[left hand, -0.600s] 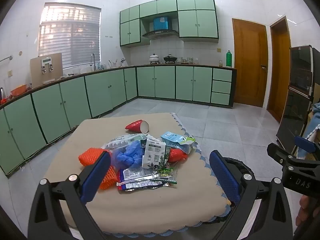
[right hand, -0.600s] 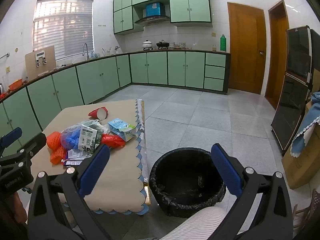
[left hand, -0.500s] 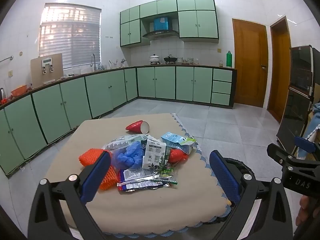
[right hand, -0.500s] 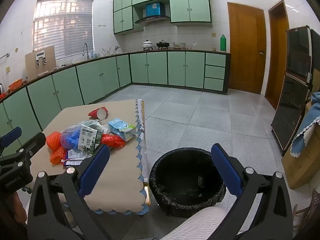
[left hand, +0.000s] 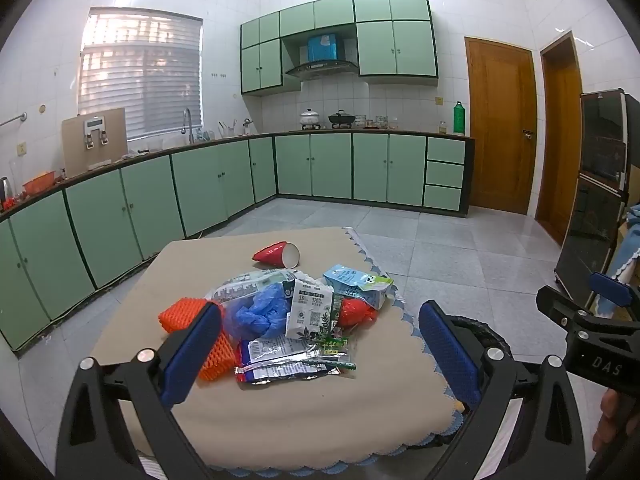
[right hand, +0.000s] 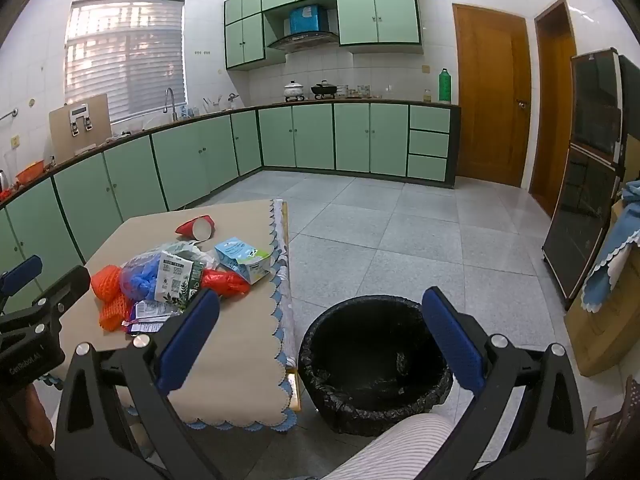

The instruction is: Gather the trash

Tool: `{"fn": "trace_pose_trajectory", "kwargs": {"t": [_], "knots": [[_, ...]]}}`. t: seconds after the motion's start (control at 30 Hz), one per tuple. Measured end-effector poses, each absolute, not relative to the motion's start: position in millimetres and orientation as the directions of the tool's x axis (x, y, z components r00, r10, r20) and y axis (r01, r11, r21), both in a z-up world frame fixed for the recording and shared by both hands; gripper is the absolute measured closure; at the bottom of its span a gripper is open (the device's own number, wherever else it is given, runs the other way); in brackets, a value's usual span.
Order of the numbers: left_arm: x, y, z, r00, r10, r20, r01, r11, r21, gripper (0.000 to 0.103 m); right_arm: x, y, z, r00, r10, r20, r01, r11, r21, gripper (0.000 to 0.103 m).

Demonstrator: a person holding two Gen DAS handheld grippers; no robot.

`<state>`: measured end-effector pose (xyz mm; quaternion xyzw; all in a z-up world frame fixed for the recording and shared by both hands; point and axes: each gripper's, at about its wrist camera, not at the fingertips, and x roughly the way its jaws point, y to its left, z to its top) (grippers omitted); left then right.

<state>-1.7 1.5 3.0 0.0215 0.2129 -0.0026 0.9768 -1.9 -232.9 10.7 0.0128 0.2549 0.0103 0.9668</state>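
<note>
Green-cabinet kitchen surrounds a beige-covered tabletop (left hand: pixel 304 412) where the trash lies heaped near its middle: an orange foam net (left hand: pixel 182 314), a crumpled blue glove (left hand: pixel 256 316), a white-and-green milk carton (left hand: pixel 310 312), a light-blue carton (left hand: pixel 352 278), a red wrapper (left hand: pixel 352 312) and flat foil wrappers (left hand: pixel 288 362) at the near edge. A red paper cup (left hand: pixel 278 254) lies on its side just beyond the heap. On the floor just beside the tabletop stands a black-lined trash bin (right hand: pixel 374 364). The left hand-held gripper (left hand: pixel 320 356) hovers spread wide over the near edge, pinching nothing. The right hand-held gripper (right hand: pixel 320 344) is likewise spread and empty above the bin and a striped sleeve (right hand: pixel 396 448).
</note>
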Motion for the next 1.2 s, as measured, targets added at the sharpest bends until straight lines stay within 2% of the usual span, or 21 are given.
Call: {"fn": "trace_pose_trajectory", "kwargs": {"t": [1.2], "knots": [[2.0,5.2,0.3,0.911,0.012,-0.412,0.007,0.999,0.044,0.006,-1.5,-233.8,9.9,0.869,0.029,-0.493,-0.014,0.999,0.035,0.005]]}}
